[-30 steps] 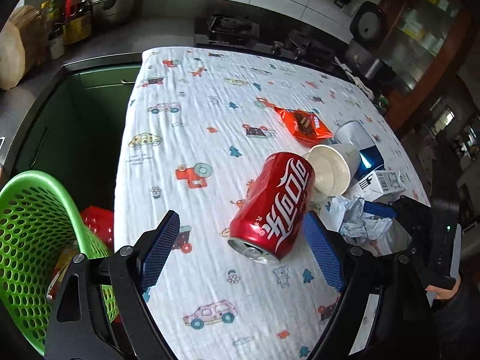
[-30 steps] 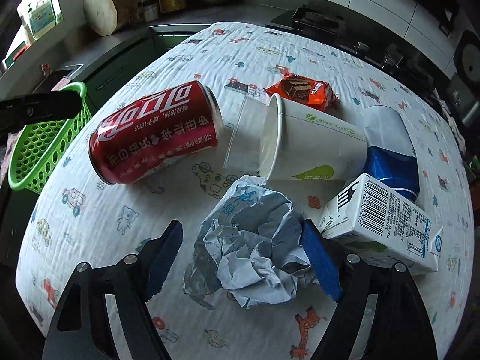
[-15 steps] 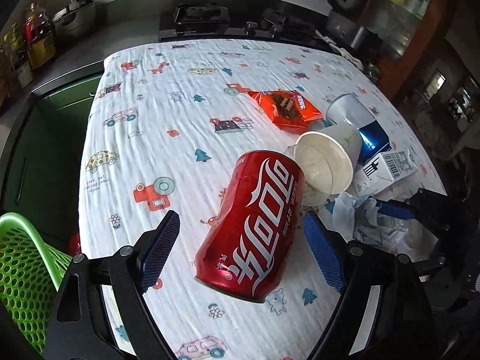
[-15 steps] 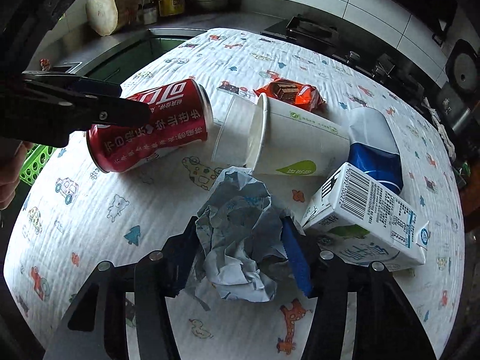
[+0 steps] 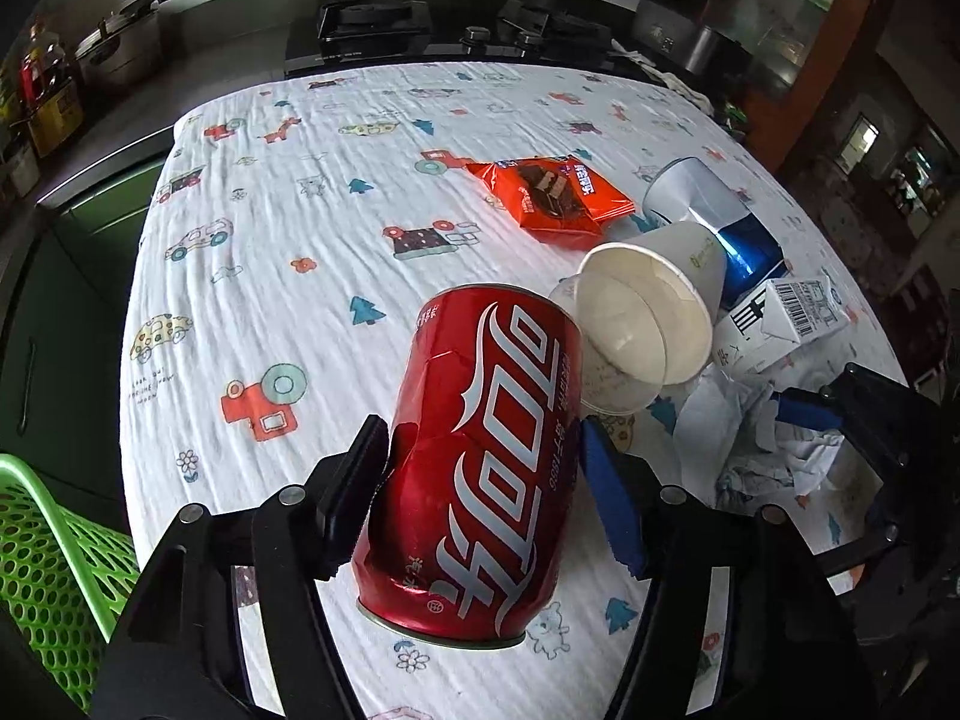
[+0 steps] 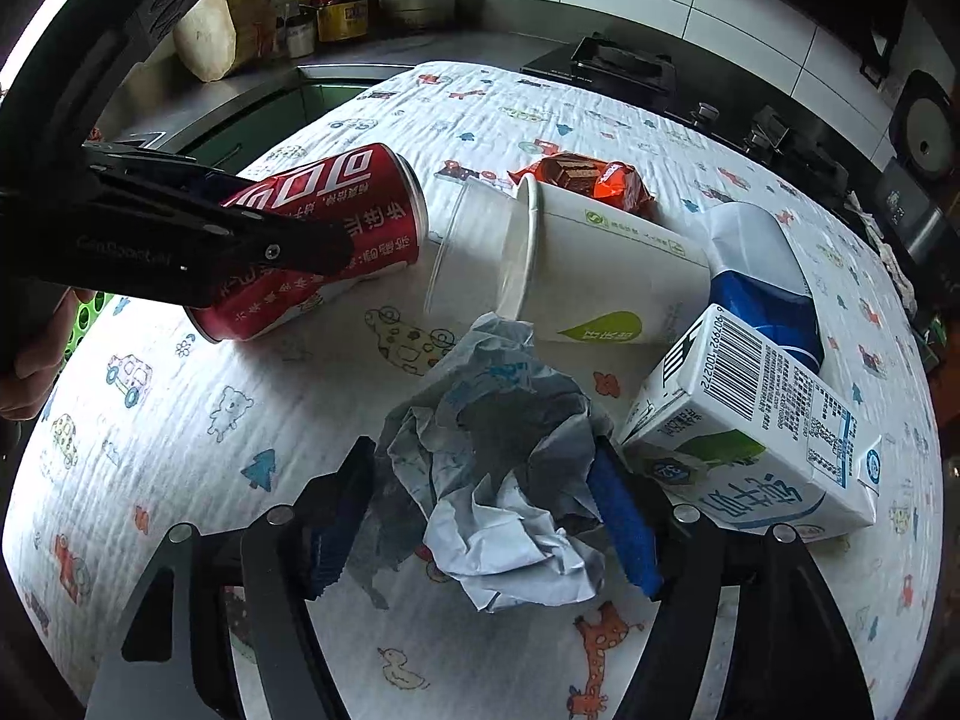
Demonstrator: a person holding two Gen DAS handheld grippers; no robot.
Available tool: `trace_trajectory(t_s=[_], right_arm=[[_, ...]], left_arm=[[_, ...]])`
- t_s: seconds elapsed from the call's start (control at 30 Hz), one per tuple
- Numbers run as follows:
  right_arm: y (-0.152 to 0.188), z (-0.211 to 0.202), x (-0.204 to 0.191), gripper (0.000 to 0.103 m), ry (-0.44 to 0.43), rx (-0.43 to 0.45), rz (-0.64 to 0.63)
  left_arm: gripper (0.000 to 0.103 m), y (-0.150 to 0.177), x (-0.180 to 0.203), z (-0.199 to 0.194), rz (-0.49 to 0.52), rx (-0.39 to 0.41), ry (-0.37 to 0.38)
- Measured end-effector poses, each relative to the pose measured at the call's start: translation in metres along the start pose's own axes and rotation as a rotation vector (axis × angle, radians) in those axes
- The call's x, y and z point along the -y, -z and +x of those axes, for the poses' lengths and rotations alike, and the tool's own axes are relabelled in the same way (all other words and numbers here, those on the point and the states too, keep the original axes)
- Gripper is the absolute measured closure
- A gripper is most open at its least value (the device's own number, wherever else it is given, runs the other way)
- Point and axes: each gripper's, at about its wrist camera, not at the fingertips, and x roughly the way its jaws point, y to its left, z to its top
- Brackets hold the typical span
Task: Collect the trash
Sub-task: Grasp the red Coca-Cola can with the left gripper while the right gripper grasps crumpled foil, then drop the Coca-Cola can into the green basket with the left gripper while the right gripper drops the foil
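Observation:
A dented red cola can (image 5: 492, 360) lies on its side on the cartoon-print tablecloth (image 5: 270, 192). My left gripper (image 5: 480, 438) straddles it, its jaws closing, and both pads touch the can's sides. From the right wrist view, that gripper (image 6: 270, 240) covers part of the can (image 6: 360, 192). A crumpled grey-white paper wad (image 6: 498, 480) fills the gap of my right gripper (image 6: 485, 450). Its jaws are opening a little, but the paper still touches both pads. In the left wrist view, the wad (image 5: 744, 420) sits at the right.
A white paper cup (image 5: 642, 312) lies on its side with a clear plastic cup (image 6: 462, 252) at its mouth. Behind are an orange snack wrapper (image 5: 552, 192), a blue-white pouch (image 5: 708, 198) and a milk carton (image 6: 762, 420). A green basket (image 5: 48, 540) stands at the table's left edge.
My left gripper slid forward over the can and narrowed onto its sides. My right gripper squeezed the paper wad tight, then widened slightly with the wad still between its pads.

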Motion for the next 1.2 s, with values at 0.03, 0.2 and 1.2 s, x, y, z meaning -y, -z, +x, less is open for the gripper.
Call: trace_trajectory(t_s=[0.03,0.2,1.2], right_arm=[[0.000,0.000,0.000,0.040,0.009,0.003,-0.006],[0.003,-0.009,0.004,0.051,0.004,0.023,0.010],[-0.026,-0.085,-0.069,0.057,-0.249,0.150,-0.017]], left_arm=[[0.039,0.001,0.001,-0.001,0.000,0.002,-0.005],[0.040,0.006,-0.001,-0.006,-0.009,0.010,-0.017],[0.040,0.105,-0.172,-0.150,-0.370,0.188,-0.186]])
